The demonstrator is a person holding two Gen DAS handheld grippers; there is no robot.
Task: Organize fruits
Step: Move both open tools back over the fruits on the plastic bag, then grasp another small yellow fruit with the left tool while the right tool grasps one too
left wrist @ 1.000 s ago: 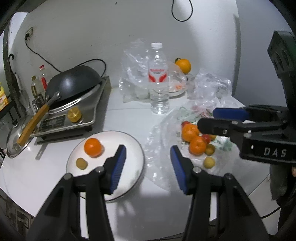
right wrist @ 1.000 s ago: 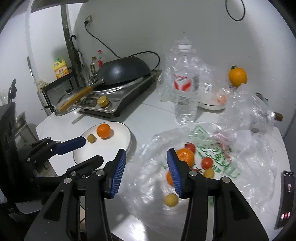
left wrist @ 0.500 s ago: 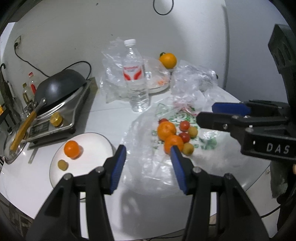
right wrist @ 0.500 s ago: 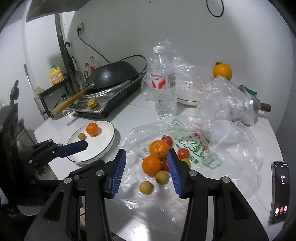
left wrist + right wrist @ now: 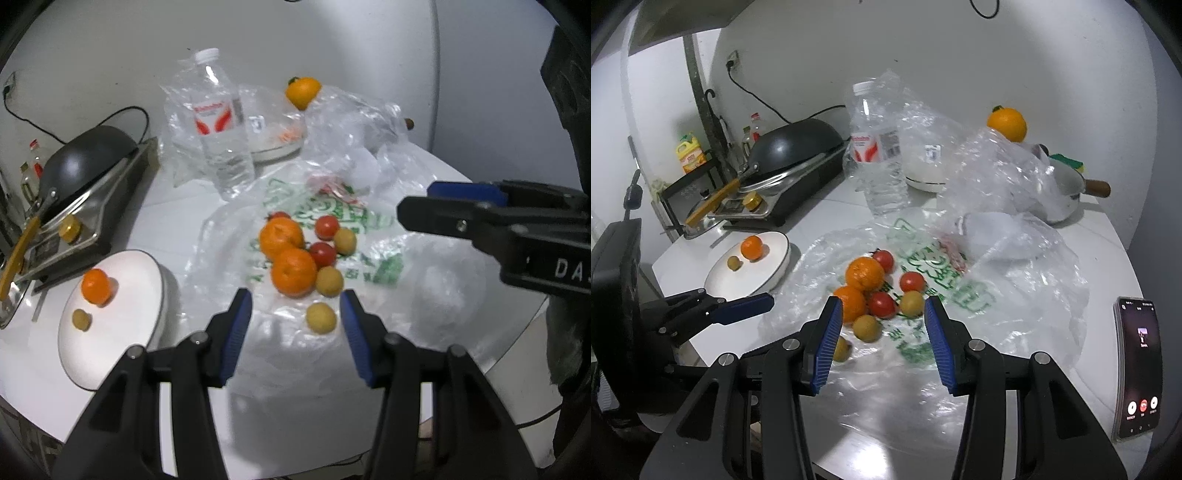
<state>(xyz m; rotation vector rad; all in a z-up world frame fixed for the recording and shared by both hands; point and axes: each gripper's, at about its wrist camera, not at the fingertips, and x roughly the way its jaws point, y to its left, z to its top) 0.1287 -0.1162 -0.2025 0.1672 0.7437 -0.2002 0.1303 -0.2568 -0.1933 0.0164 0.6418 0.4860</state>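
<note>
Both the left gripper [image 5: 295, 317] and the right gripper [image 5: 883, 325] are spread apart and hold nothing. They hang over fruit [image 5: 293, 271] lying on a plastic bag [image 5: 369, 229]. An orange [image 5: 96, 286] sits on the white plate [image 5: 122, 332].

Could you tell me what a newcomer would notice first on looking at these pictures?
The eye lands on the bright fruit pile, oranges, red tomatoes and small yellow fruits, on a crumpled plastic bag mid-table. To its left a white plate holds one orange and one small yellow fruit. Both hand-held grippers, left and right, frame the pile with empty, open jaws.
</note>
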